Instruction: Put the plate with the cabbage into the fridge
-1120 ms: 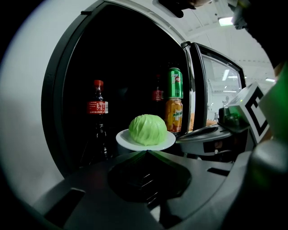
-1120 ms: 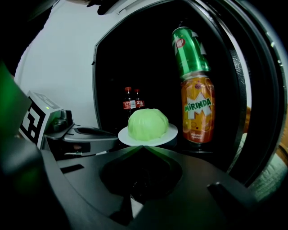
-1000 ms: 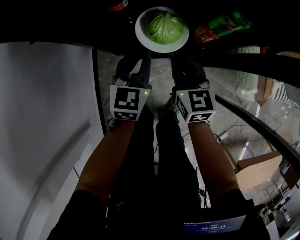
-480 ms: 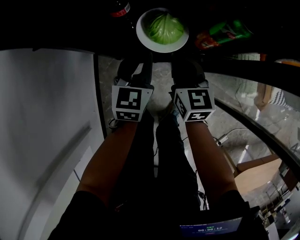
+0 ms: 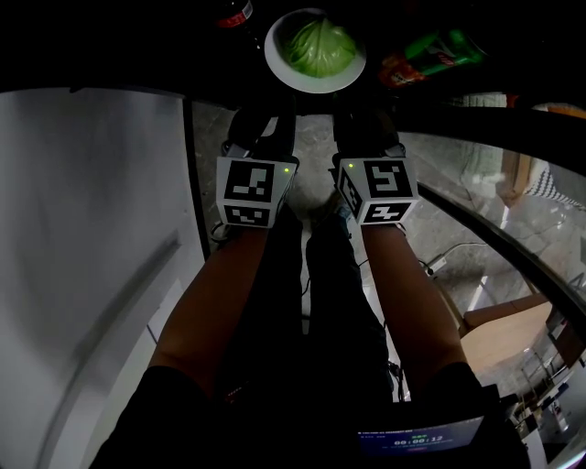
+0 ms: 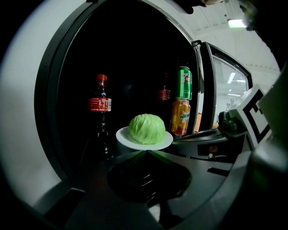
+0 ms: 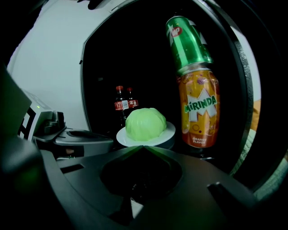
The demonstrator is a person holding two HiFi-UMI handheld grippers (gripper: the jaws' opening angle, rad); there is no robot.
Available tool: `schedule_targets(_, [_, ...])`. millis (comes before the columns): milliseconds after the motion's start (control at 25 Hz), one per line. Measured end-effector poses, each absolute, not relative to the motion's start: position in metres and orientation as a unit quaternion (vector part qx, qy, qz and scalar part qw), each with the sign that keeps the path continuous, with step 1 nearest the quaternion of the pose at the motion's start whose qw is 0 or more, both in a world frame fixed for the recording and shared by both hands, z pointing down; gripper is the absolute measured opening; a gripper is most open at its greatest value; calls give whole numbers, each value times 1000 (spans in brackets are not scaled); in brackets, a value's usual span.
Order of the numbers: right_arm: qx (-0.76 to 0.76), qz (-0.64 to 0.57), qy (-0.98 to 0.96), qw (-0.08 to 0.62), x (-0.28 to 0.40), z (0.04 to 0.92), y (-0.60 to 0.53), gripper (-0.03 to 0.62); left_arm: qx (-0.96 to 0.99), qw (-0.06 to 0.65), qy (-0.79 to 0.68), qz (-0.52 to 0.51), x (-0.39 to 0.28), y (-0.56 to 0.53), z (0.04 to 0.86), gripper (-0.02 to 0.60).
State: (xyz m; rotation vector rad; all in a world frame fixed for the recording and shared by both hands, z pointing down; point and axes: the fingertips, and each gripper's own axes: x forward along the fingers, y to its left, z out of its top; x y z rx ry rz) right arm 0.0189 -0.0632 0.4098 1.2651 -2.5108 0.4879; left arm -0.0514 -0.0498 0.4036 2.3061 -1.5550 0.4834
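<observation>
One plate [image 6: 123, 136], one cabbage [image 6: 146, 129], two cola bottles [image 7: 119, 106]; left gripper [image 6: 145, 152] and right gripper [image 7: 143, 146] each clamp plate rim. Head view shows one bottle.

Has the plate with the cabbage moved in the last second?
Yes, slightly: in the head view the plate went up, deeper inside, against the cola bottle.

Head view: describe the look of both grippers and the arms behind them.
The left gripper and right gripper are black, tapering bodies. Each carries a white cube printed with black square markers, with a small green light at its edge. The forearms are bare; short dark sleeves show near the shoulders.
</observation>
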Motion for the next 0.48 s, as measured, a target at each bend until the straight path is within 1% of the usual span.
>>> schedule_targets(480, [439,190,-863,162,19,411,-63,6,808,173,-537,169,-52,-41,402,5])
